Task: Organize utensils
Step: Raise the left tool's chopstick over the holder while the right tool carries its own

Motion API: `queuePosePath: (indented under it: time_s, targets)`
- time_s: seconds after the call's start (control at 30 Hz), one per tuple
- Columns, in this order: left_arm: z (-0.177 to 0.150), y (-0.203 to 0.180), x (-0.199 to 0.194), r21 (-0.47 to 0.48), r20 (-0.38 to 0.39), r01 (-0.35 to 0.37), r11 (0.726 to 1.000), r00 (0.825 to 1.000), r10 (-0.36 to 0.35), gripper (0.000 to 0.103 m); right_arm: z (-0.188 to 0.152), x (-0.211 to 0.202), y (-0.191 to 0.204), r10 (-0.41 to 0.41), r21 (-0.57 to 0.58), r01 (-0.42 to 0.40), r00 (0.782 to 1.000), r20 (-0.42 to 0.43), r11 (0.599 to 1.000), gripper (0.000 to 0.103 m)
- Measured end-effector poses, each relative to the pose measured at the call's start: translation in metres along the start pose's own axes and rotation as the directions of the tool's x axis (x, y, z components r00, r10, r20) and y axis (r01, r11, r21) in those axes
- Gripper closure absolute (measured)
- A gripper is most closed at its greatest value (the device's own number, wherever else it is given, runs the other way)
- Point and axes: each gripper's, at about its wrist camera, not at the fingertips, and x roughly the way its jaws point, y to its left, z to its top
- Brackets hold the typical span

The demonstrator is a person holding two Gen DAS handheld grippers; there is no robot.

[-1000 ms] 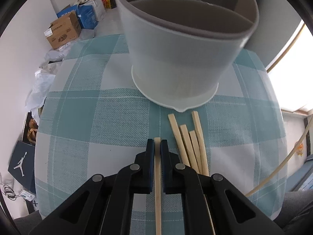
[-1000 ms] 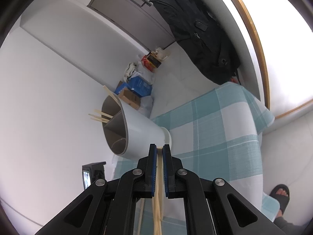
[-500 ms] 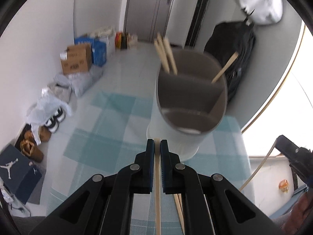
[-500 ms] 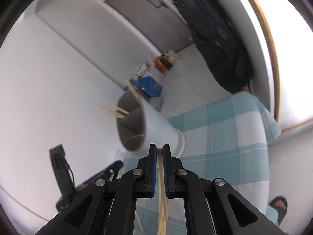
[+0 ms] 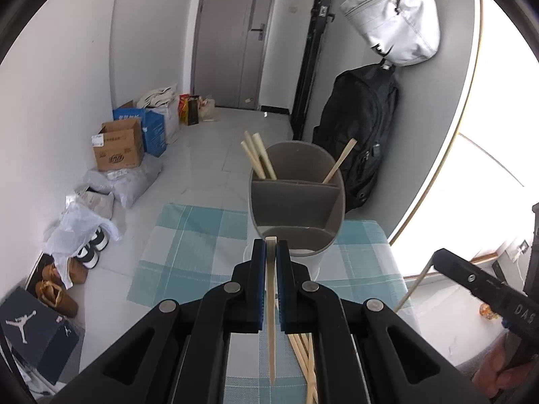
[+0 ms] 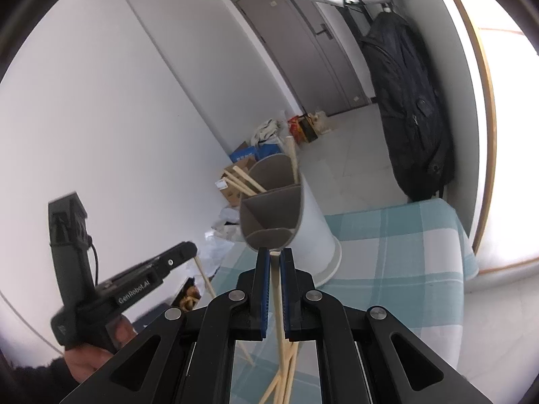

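Note:
My left gripper (image 5: 271,245) is shut on one wooden chopstick (image 5: 271,320), held above the checked tablecloth (image 5: 188,235) just short of the holder (image 5: 296,202). The holder is white outside, grey inside, with three compartments. Three chopsticks (image 5: 257,160) stand in its back left compartment and one (image 5: 338,161) in the back right. My right gripper (image 6: 275,256) is shut on another chopstick (image 6: 278,299), its tip near the rim of the holder (image 6: 286,208). Several loose chopsticks (image 5: 303,353) lie on the cloth under both grippers.
The floor to the left of the table holds cardboard boxes (image 5: 118,148), shoes (image 5: 91,252) and plastic bags. Against the wall behind the holder hang a black backpack (image 5: 360,134) and a white bag (image 5: 394,23). A person's hand (image 6: 91,357) holds the left gripper.
Both grippers have risen off the cloth, each with its chopstick. In the left wrist view the holder has drawn away and its open top shows. The right gripper has rolled, so the holder looks more upright.

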Motion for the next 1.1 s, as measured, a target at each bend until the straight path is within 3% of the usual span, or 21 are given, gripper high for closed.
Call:
queuePosePath:
  time_s: [0.2,0.53,1.1]
  targets:
    - [0.006,-0.006,-0.011,0.059,0.023,0.028,0.998,0.999,-0.03,0.101,0.002,-0.008,0.02,-0.021,-0.046,0.022,0.999,0.035,0.999,0.098]
    - [0.027,-0.001,-0.023,0.07,0.015,0.05,0.996,0.999,-0.051,0.101,0.025,-0.013,0.04,-0.034,-0.066,0.039,0.996,0.081,0.997,0.098]
    - [0.129,0.004,-0.035,-0.015,0.08,0.101,0.995,0.992,-0.1,0.101,0.142,0.001,0.056,-0.053,-0.101,0.067,0.989,0.136,0.993,0.098]
